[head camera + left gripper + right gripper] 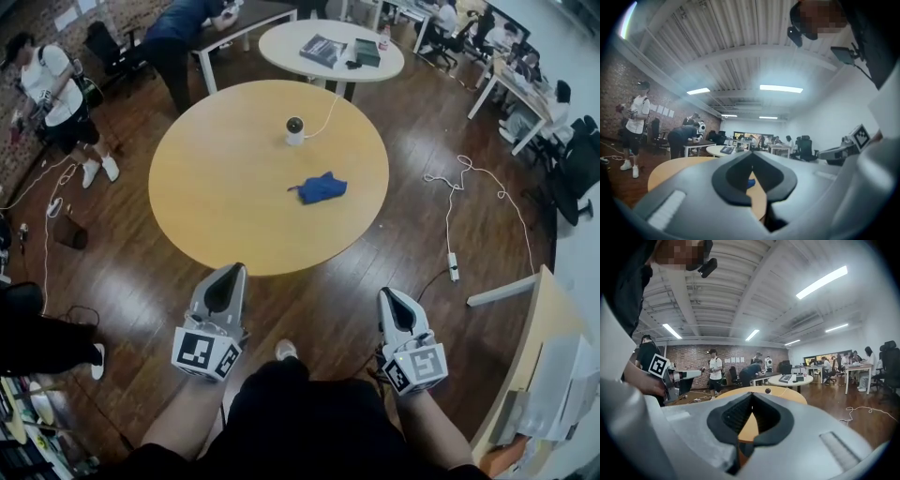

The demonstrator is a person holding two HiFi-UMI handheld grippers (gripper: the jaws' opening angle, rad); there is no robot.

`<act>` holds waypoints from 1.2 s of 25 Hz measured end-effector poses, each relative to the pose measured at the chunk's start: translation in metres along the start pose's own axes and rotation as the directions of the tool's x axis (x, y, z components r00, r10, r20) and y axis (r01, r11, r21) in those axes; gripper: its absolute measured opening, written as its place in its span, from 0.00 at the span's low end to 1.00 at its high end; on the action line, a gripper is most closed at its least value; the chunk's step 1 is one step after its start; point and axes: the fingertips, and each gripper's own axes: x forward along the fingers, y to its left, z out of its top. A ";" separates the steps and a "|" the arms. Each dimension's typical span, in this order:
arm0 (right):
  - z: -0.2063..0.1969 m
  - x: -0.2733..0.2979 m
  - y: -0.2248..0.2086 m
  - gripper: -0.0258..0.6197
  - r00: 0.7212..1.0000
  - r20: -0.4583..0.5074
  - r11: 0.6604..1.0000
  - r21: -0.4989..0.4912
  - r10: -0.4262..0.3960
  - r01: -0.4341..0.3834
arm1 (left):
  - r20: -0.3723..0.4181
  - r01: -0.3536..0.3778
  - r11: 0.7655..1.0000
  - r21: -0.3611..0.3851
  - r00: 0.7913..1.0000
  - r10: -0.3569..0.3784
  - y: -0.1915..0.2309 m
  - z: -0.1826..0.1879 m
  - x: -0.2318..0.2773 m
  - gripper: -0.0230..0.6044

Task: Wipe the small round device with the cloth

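Device (295, 130) small, detail unclear, blue cloth (320, 187) bunched nearby, round wood table (206, 197), dark plank floor (412, 112), left gripper (229, 271) & right gripper (386, 293) both closed (nothing held).

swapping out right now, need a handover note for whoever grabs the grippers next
Left gripper: shut, empty, held just short of the table's near edge.
Right gripper: shut, empty, also short of the table.
Blue cloth lies crumpled on the round table; the small round device stands beyond it, cable attached.
Done: nothing yet.
Left: pick up the cloth, wipe the device.
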 end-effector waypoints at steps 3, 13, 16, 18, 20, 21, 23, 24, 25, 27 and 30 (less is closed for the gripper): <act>0.006 0.023 0.005 0.04 1.000 -0.008 1.000 0.004 -0.002 0.002 | -0.002 0.015 1.000 -0.014 1.000 -0.015 0.016 -0.002 0.016 0.04; -0.013 0.046 0.006 0.04 0.998 -0.063 1.000 -0.016 0.006 -0.007 | 0.009 0.030 0.996 -0.088 1.000 -0.029 0.037 -0.001 0.040 0.04; -0.011 0.064 0.000 0.04 0.999 -0.047 1.000 -0.005 0.016 -0.016 | 0.023 0.026 0.997 -0.071 0.999 -0.025 0.041 0.008 0.049 0.04; -0.009 0.078 -0.007 0.04 0.999 -0.034 1.000 0.008 0.022 -0.021 | 0.028 0.015 0.998 -0.059 1.000 -0.013 0.047 0.014 0.056 0.04; -0.008 0.094 -0.016 0.04 0.999 -0.023 0.999 0.012 0.034 -0.034 | 0.030 -0.002 0.999 -0.044 1.000 0.003 0.053 0.017 0.063 0.04; -0.009 0.103 -0.021 0.04 0.999 -0.023 0.999 0.015 0.041 -0.041 | 0.028 -0.012 0.999 -0.038 1.000 0.013 0.056 0.017 0.067 0.04; -0.013 0.124 -0.033 0.04 0.998 -0.035 0.998 0.028 0.059 -0.058 | 0.019 -0.033 0.999 -0.035 0.999 0.034 0.064 0.014 0.076 0.04; -0.015 0.135 -0.038 0.04 0.996 -0.043 0.997 0.036 0.074 -0.073 | 0.011 -0.044 0.998 -0.037 0.999 0.044 0.068 0.012 0.081 0.04; -0.015 0.146 -0.041 0.04 0.994 -0.050 0.995 0.041 0.097 -0.095 | 0.001 -0.055 0.998 -0.040 0.999 0.055 0.072 0.010 0.087 0.04; -0.009 0.168 -0.044 0.04 0.987 -0.055 0.988 0.028 0.153 -0.152 | -0.012 -0.075 0.996 -0.044 0.997 0.074 0.079 0.009 0.102 0.04; 0.000 0.198 -0.051 0.04 0.974 -0.064 0.976 -0.005 0.218 -0.218 | -0.007 -0.089 0.994 -0.057 0.996 0.089 0.088 0.012 0.131 0.04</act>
